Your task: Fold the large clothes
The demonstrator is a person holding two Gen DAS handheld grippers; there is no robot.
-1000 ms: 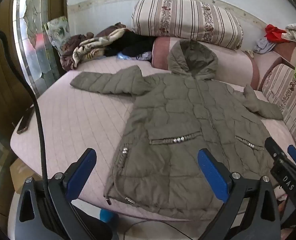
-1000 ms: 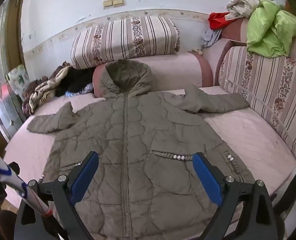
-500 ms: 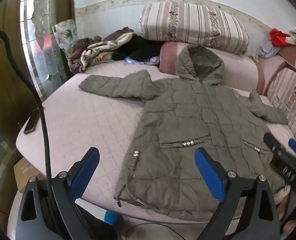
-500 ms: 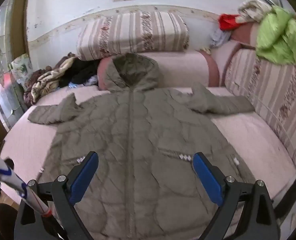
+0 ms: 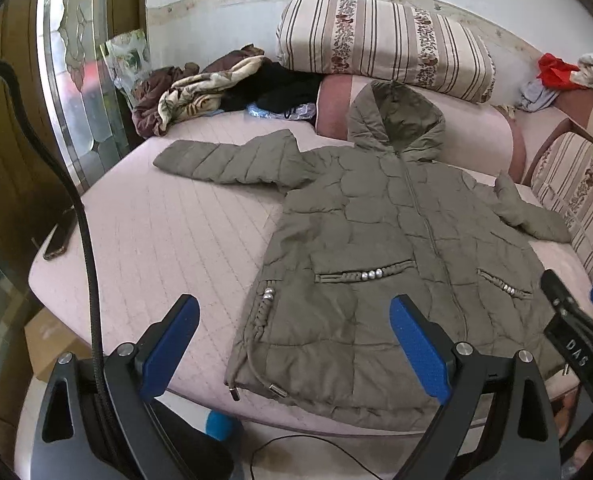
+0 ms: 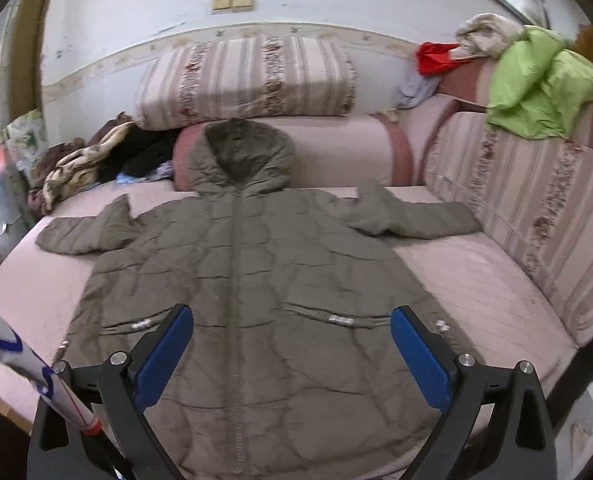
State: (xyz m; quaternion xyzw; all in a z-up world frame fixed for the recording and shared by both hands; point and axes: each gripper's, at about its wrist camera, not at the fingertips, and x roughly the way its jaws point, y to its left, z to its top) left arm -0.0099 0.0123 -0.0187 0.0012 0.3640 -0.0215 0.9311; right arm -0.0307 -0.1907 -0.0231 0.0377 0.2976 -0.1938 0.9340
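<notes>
1. Jacket (image 5: 380, 256), an olive quilted one with a hood, is lying flat and face up on the pink sofa bed (image 5: 168, 248), zipped, hem toward the near edge.
2. Both sleeves are stretching out sideways: left sleeve (image 5: 224, 158), right sleeve (image 6: 412, 218); the hood (image 6: 242, 156) is resting against the bolster.
3. No fold is showing yet, so the whole task is looking undone; only the spreading appears finished.
4. Left gripper (image 5: 294, 344) and right gripper (image 6: 292, 354) are hovering above the hem, jaws spread wide, gripping nothing.
5. Sleeves, sides and hood are all waiting to be folded in.
</notes>
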